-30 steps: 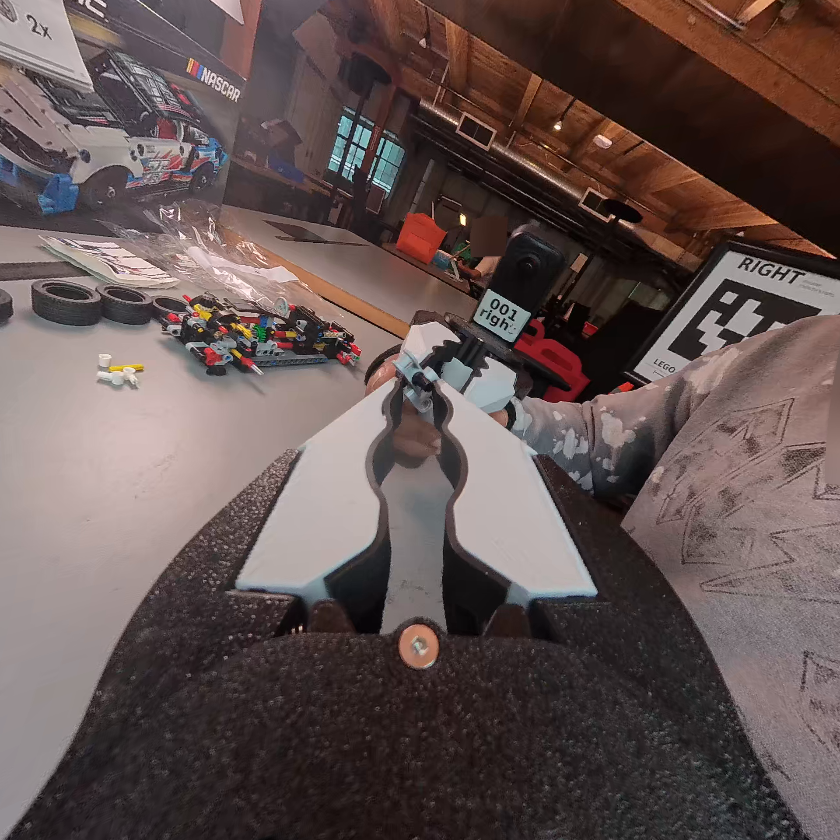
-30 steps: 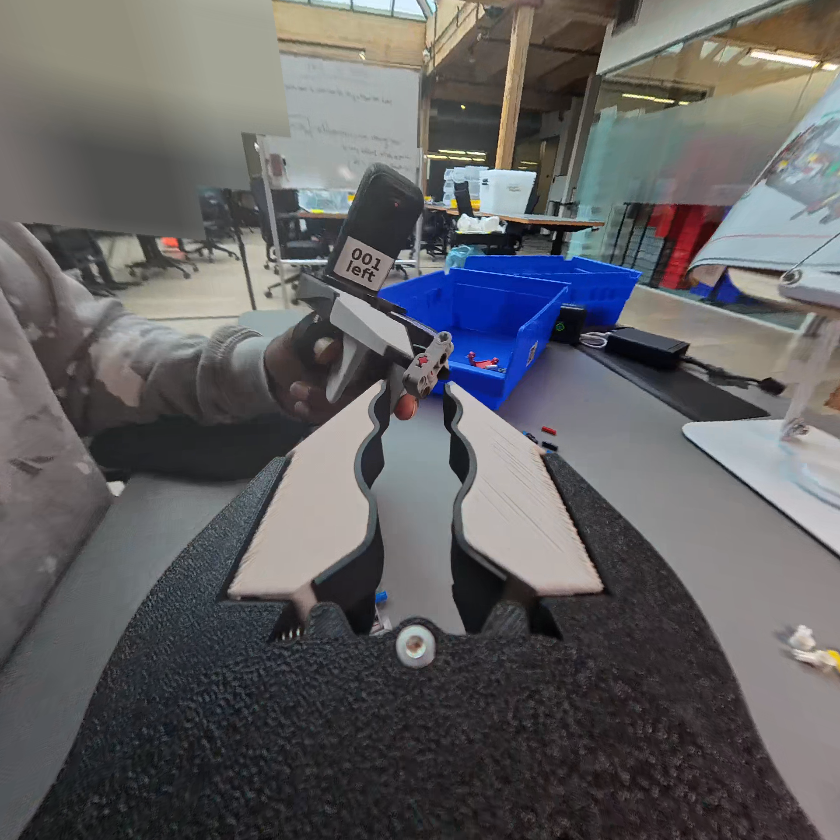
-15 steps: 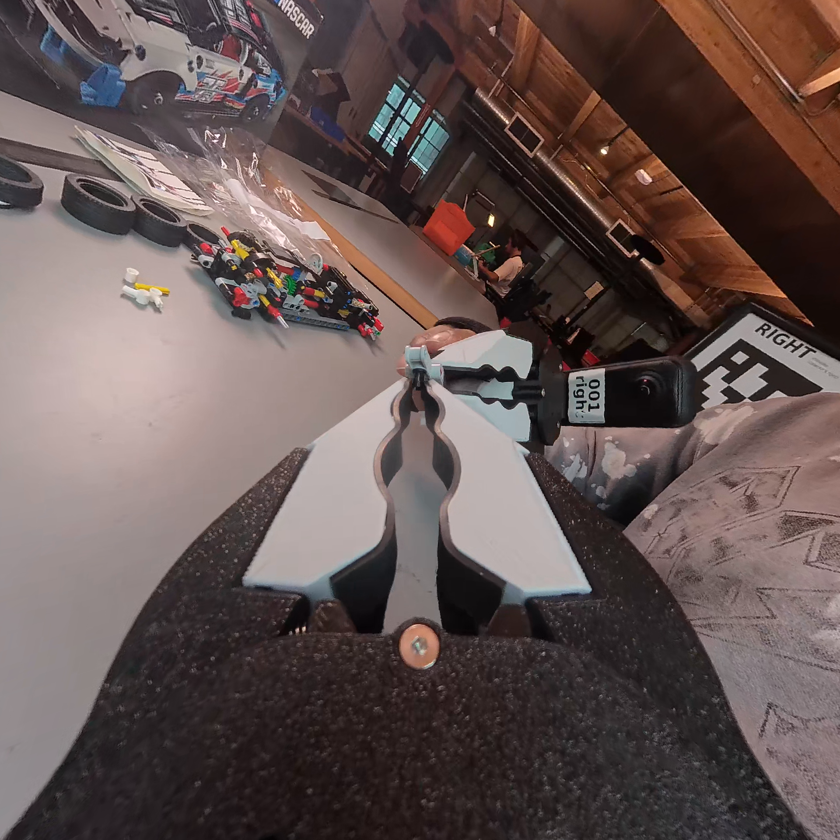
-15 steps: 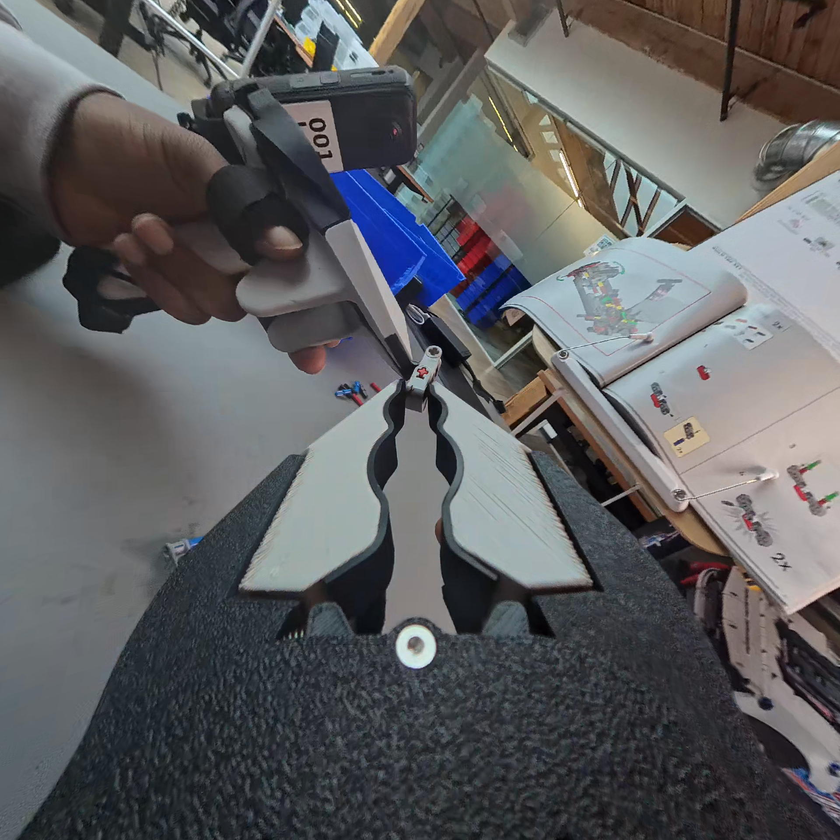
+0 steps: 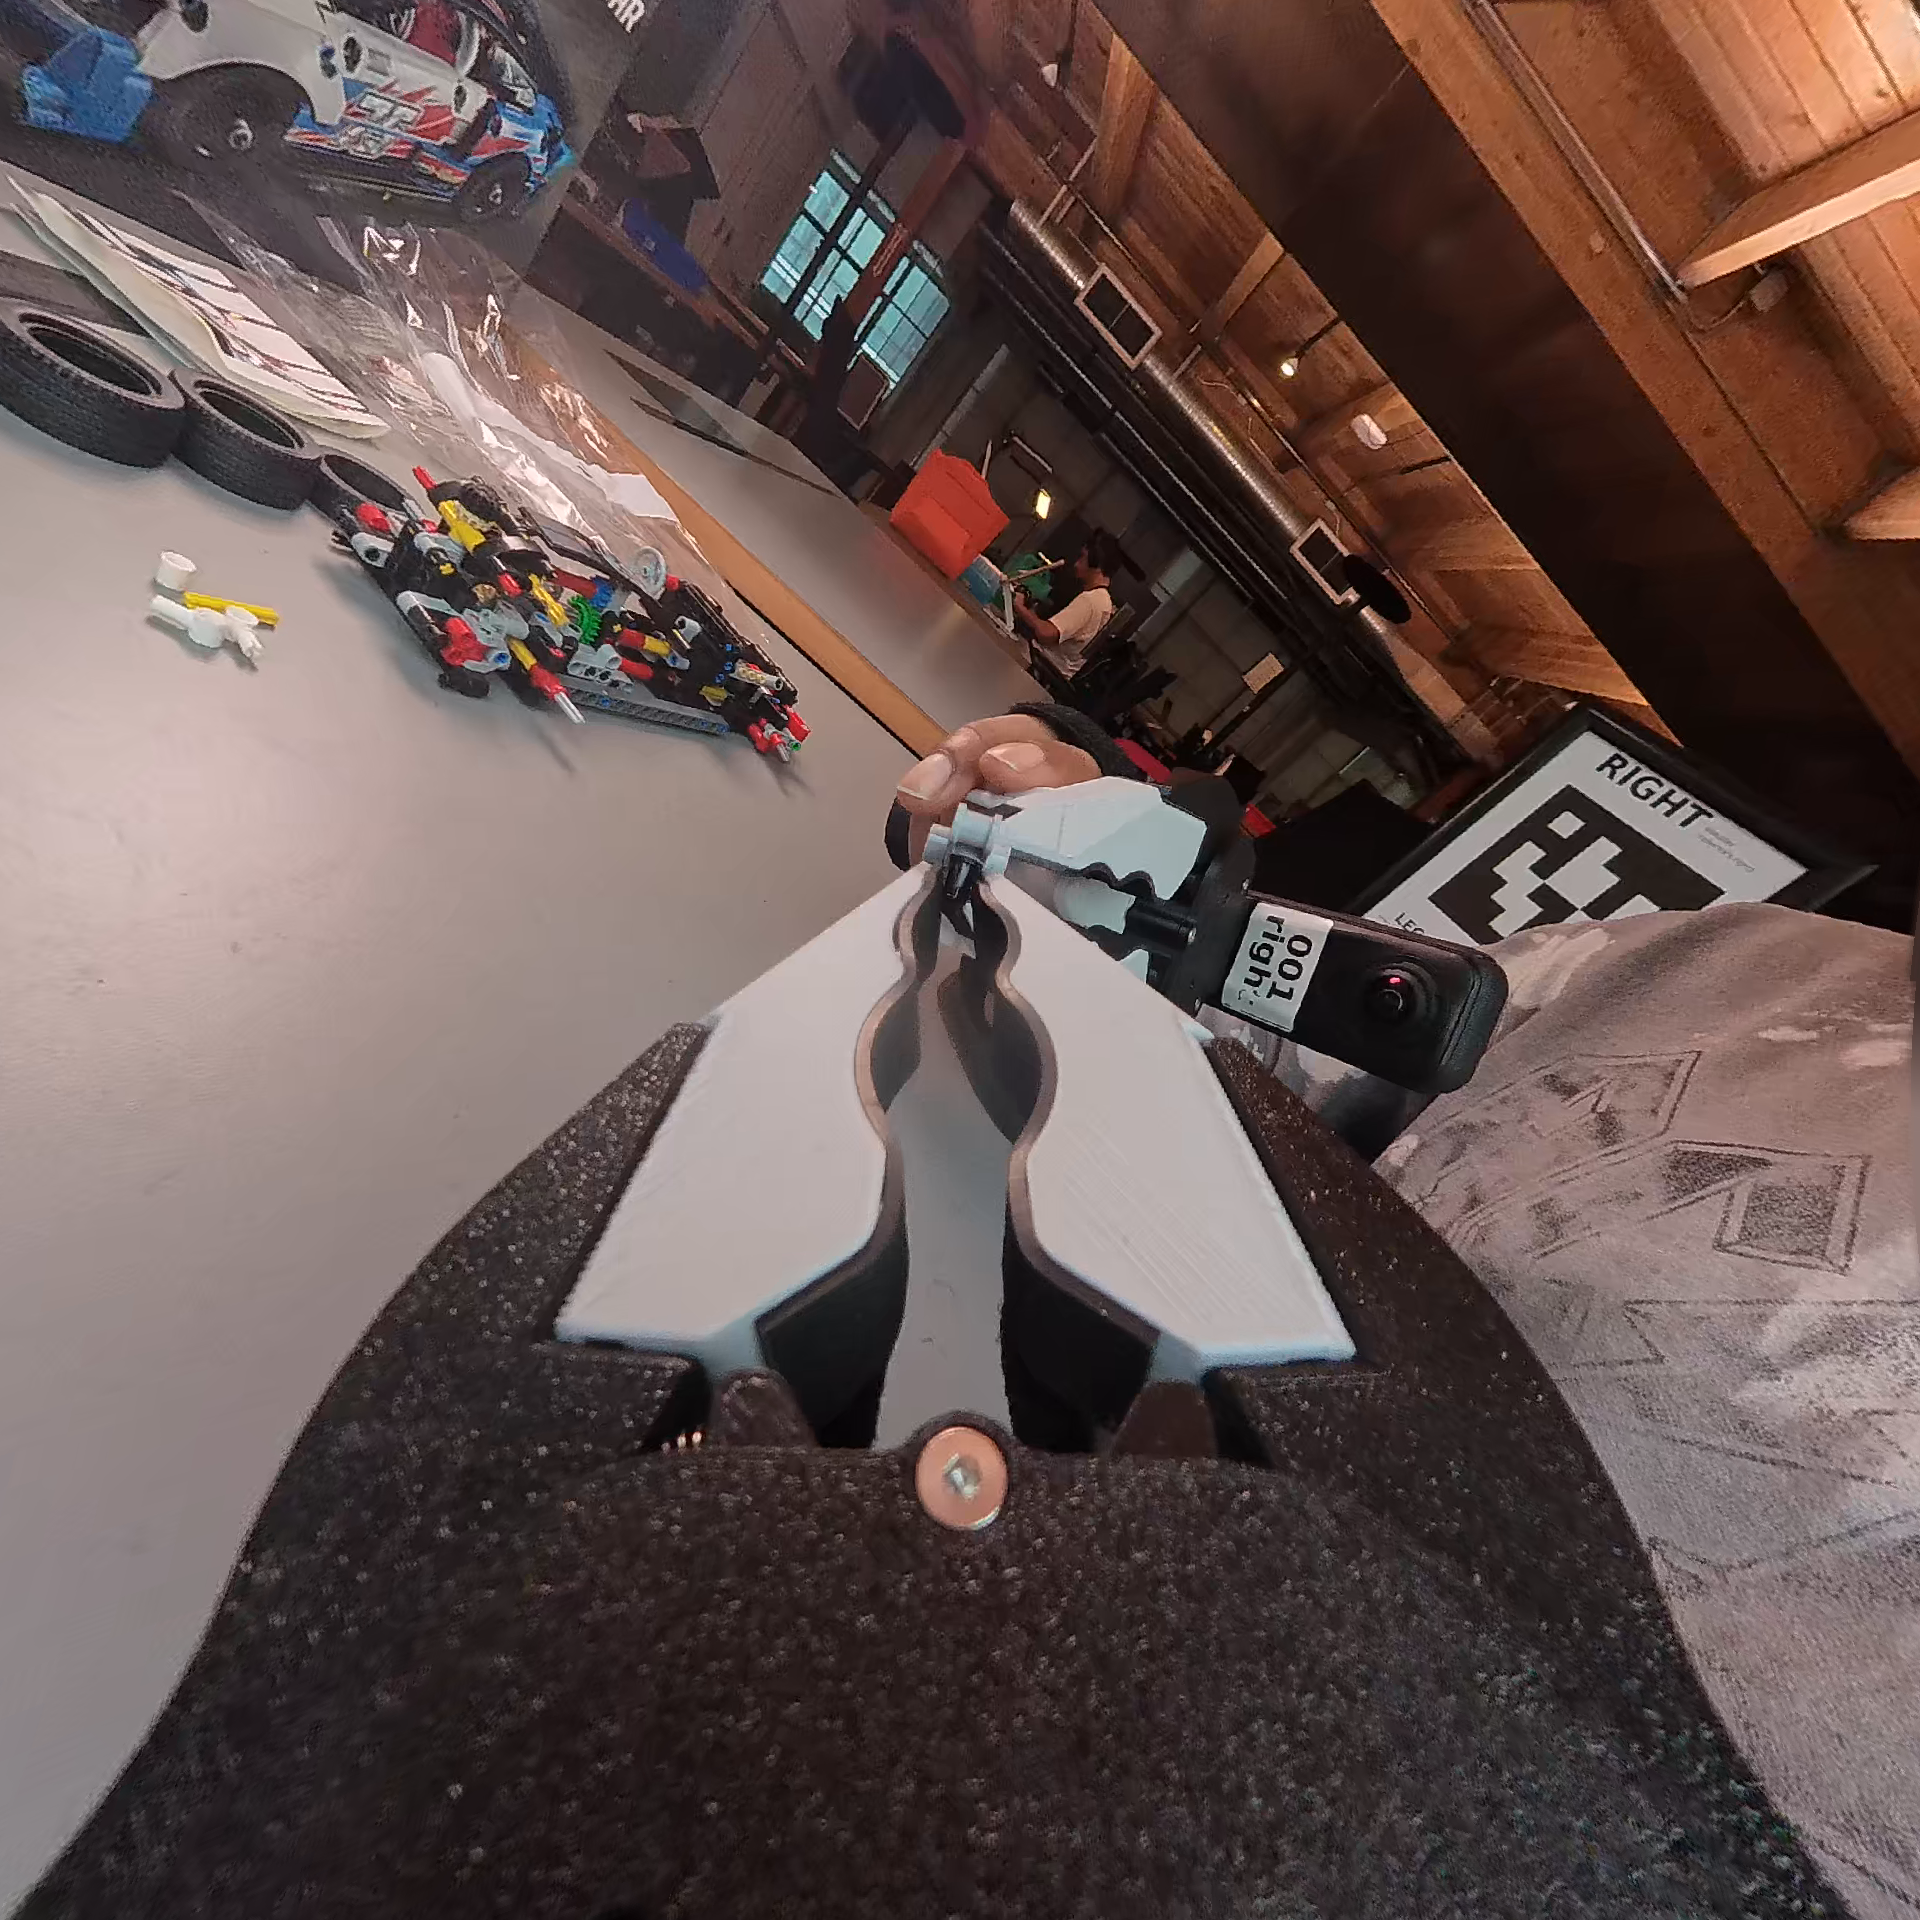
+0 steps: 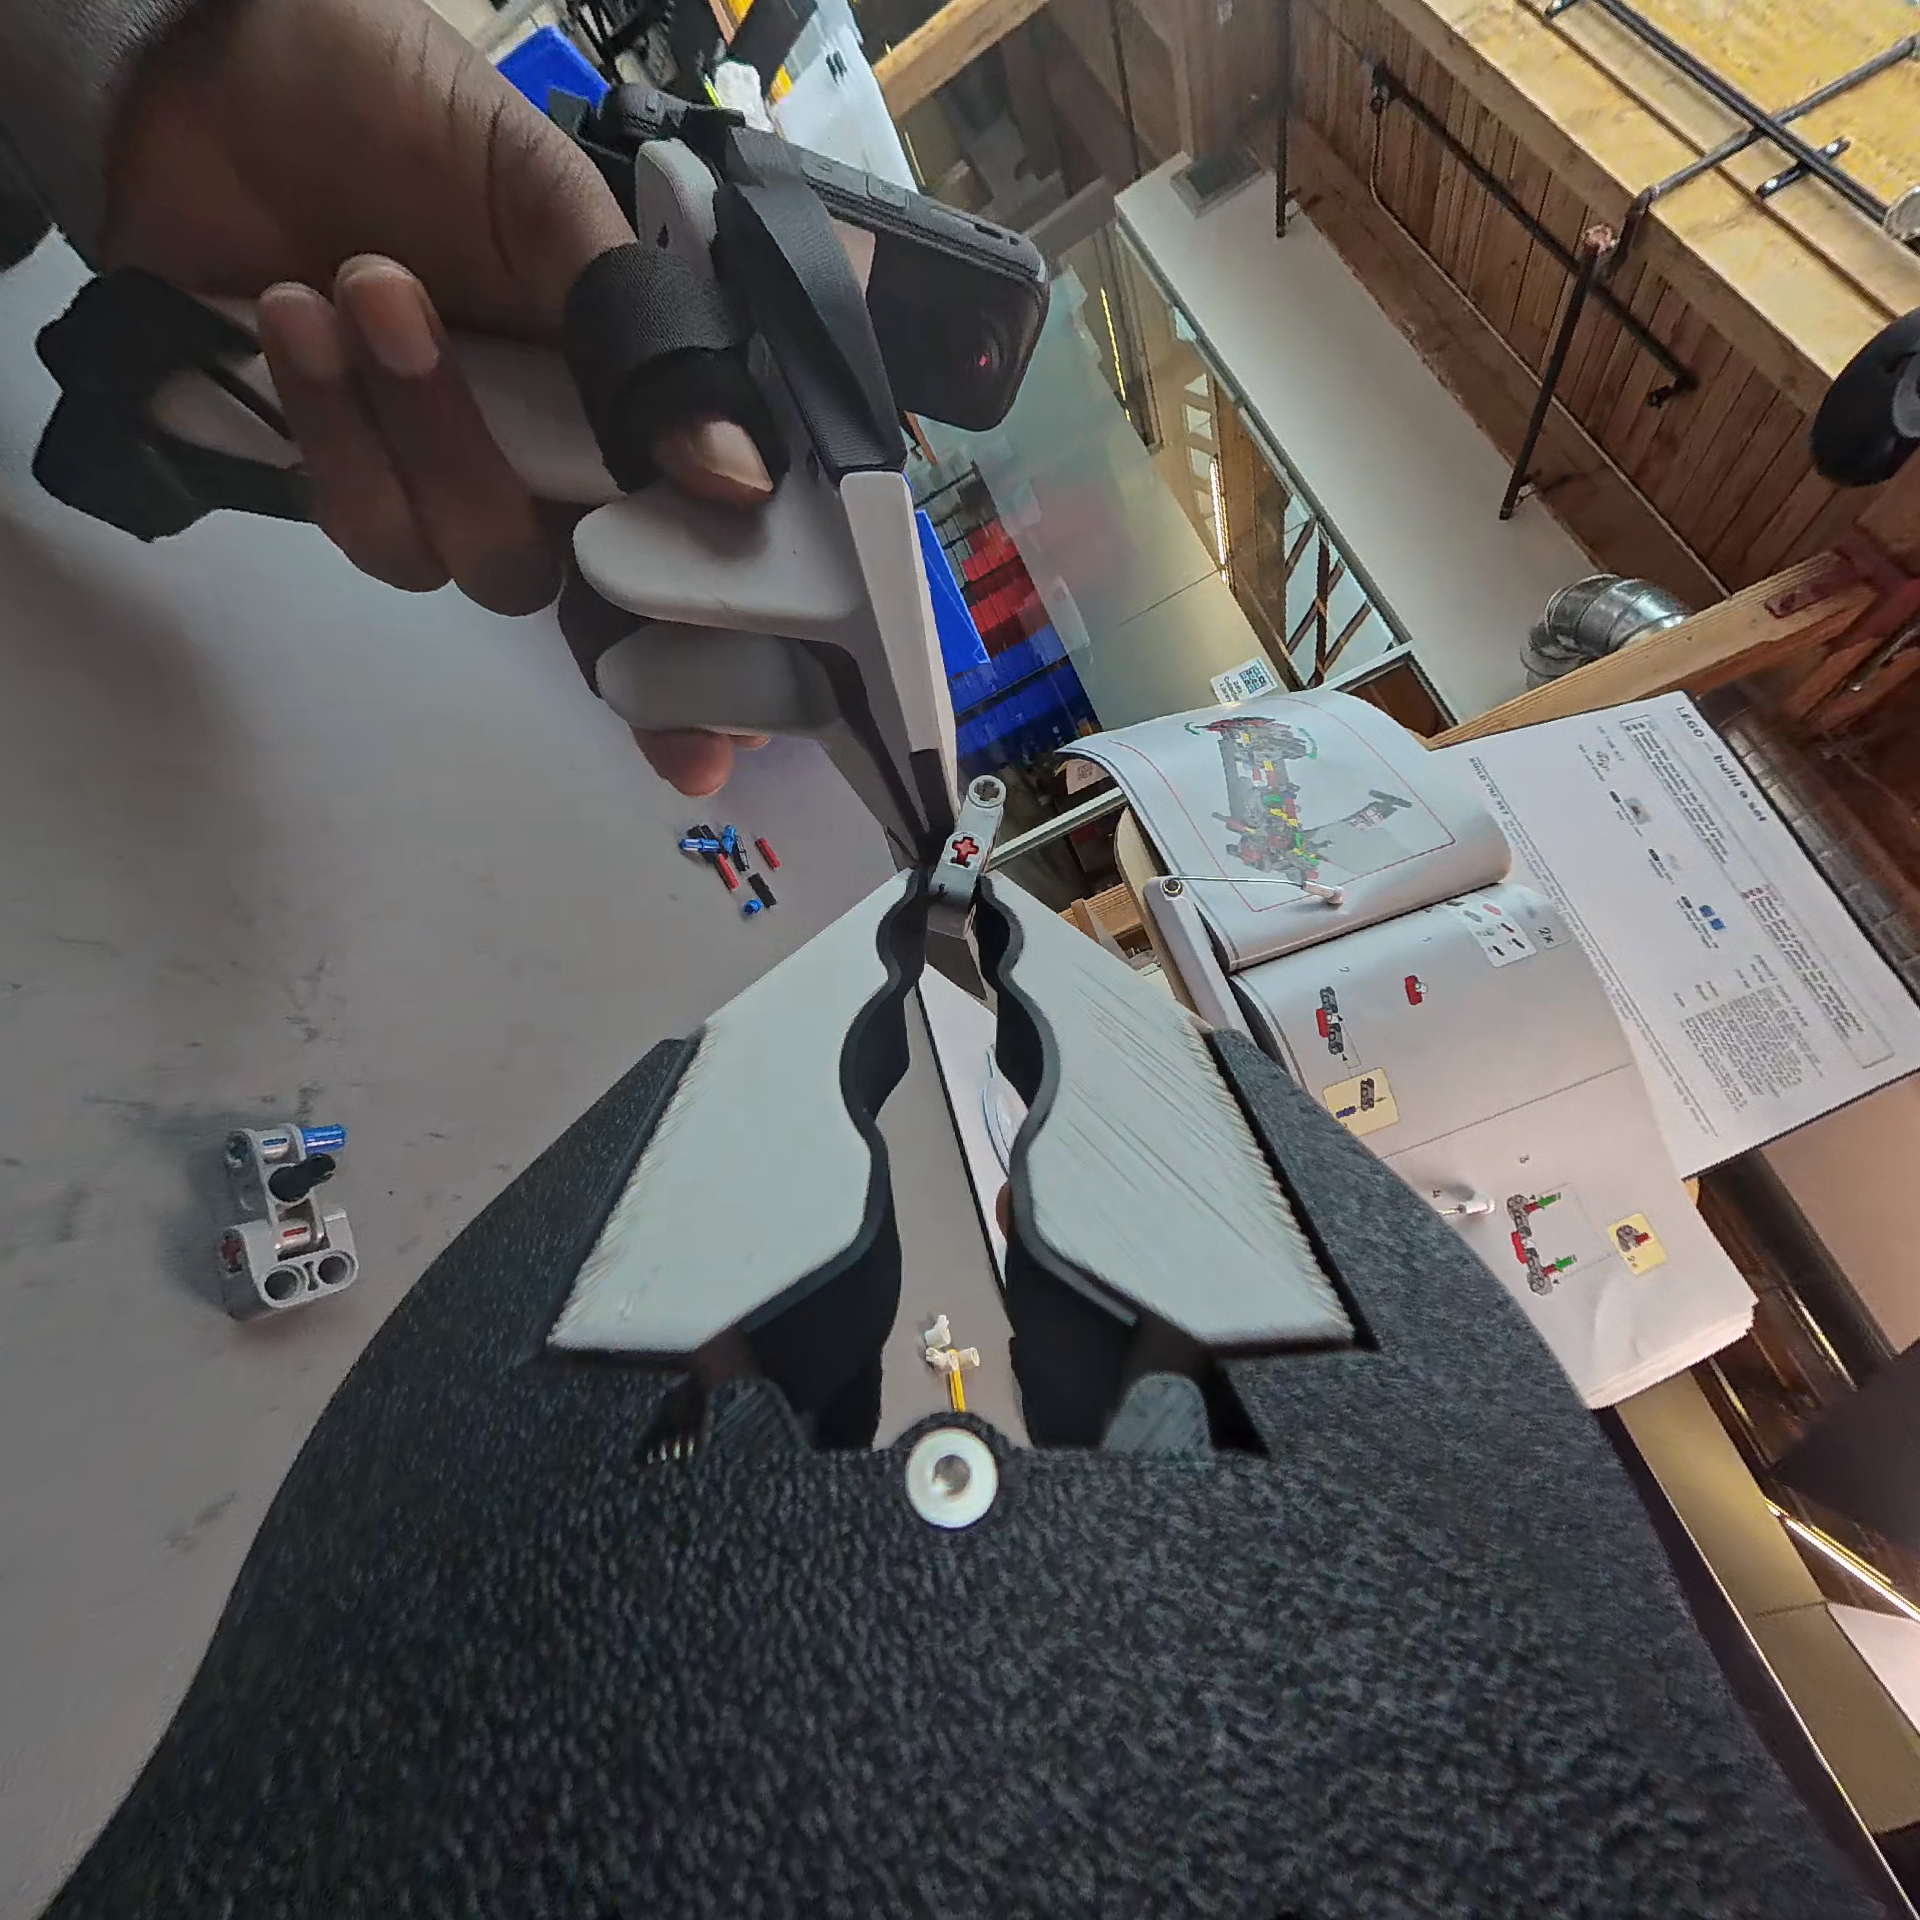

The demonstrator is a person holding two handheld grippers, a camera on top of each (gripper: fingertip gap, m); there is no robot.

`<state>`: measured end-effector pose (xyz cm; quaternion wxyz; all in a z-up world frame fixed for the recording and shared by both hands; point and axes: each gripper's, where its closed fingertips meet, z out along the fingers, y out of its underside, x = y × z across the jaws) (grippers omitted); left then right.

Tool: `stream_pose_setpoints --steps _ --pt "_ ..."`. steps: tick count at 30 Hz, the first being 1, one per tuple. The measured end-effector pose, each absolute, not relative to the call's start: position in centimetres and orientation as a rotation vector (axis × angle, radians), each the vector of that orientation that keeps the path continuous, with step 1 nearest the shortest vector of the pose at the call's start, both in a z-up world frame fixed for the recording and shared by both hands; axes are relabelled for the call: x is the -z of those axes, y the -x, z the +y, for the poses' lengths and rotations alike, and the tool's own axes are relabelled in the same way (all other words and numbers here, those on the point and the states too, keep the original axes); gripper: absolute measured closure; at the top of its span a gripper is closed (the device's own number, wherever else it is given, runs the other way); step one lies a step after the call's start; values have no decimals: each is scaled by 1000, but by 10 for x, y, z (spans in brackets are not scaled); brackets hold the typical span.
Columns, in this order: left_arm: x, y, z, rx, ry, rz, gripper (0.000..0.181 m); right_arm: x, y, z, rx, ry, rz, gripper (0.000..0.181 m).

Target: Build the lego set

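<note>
Both hand-held grippers meet tip to tip in mid-air above the counter: the right hand-held gripper [image 6: 951, 902] is clamped on a small grey beam [image 6: 966, 852] with a red axle end, the left hand-held gripper [image 5: 961, 899] pinching a black pin [image 5: 956, 883] under it. Tiny, light, rigid, slick plastic, I'd guess, so grab the flat sides. Left one comes in steeply from above, rolled sideways.

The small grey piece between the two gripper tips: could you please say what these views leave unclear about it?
- Grey beam, right wrist view: lower end hidden between the right gripper fingers.
- Left wrist view: black pin in the left gripper; seating too small to judge.
</note>
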<state>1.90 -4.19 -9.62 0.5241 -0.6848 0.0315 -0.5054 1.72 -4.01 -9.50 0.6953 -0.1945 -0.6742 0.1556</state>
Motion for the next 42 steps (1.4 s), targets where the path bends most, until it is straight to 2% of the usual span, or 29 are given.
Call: stream_pose_setpoints --steps 10,20,23,26,29,33,35,38,39,42 --pt "104 -27 -45 1180 1704 126 180 98 -17 -41 -437 489 -1516 177" --pt "110 -16 -33 1117 1723 -7 181 103 -4 -23 -529 814 -1425 177" --pt "138 -51 -45 1123 1875 105 181 69 -17 43 -519 1015 -1179 177" --pt "133 -34 -31 907 1895 136 180 63 -28 56 -532 1018 -1165 177" --pt "159 20 -15 476 2053 127 179 92 -27 57 -612 1132 -1262 176" --pt "201 95 -9 -1 2250 48 178 111 -22 31 -957 1203 -1446 176" --pt "217 112 -11 -97 2324 44 177 118 -24 20 -1107 1257 -1481 176" --pt "220 113 -10 -108 2330 44 164 131 -27 8 -1225 1355 -1556 176" --pt "218 112 -10 -110 2325 44 156 138 -28 9 -1205 1397 -1588 176" --pt "207 101 -9 -79 2262 94 148 173 -39 20 -985 1512 -1746 176"
